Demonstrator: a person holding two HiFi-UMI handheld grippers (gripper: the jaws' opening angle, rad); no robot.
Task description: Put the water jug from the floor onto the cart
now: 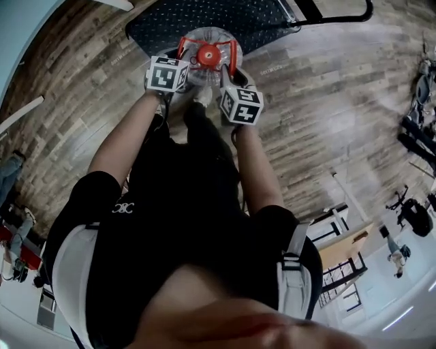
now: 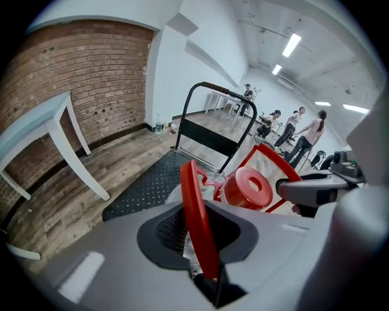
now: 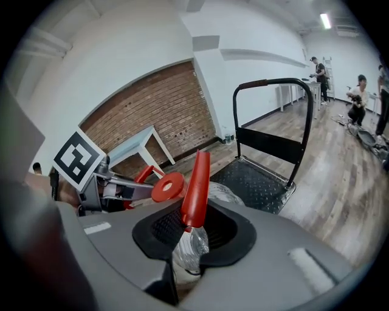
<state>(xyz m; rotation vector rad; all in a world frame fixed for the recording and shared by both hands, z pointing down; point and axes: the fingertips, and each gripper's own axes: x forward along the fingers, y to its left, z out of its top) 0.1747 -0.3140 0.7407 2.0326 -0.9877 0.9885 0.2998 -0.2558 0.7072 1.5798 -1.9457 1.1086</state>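
The water jug [image 1: 208, 39] is clear plastic with a red cap [image 1: 208, 56] and red carry handles. It sits over the near edge of the cart's dark studded deck [image 1: 204, 20]; whether it rests on the deck I cannot tell. My left gripper [image 1: 184, 54] is shut on the jug's left handle [image 2: 197, 218], which runs down into the jaw slot. On the other side my right gripper [image 1: 228, 63] is shut on the right handle [image 3: 196, 179]. The cap [image 2: 247, 187] shows just beyond the left jaws, with the cart deck [image 2: 146, 185] behind it.
The cart's black push bar [image 2: 225, 91] stands at the far end of its deck [image 3: 255, 179]. A white table [image 2: 55, 127] stands by a brick wall [image 3: 152, 103]. Several people [image 2: 304, 130] are across the room. Wood floor surrounds the cart.
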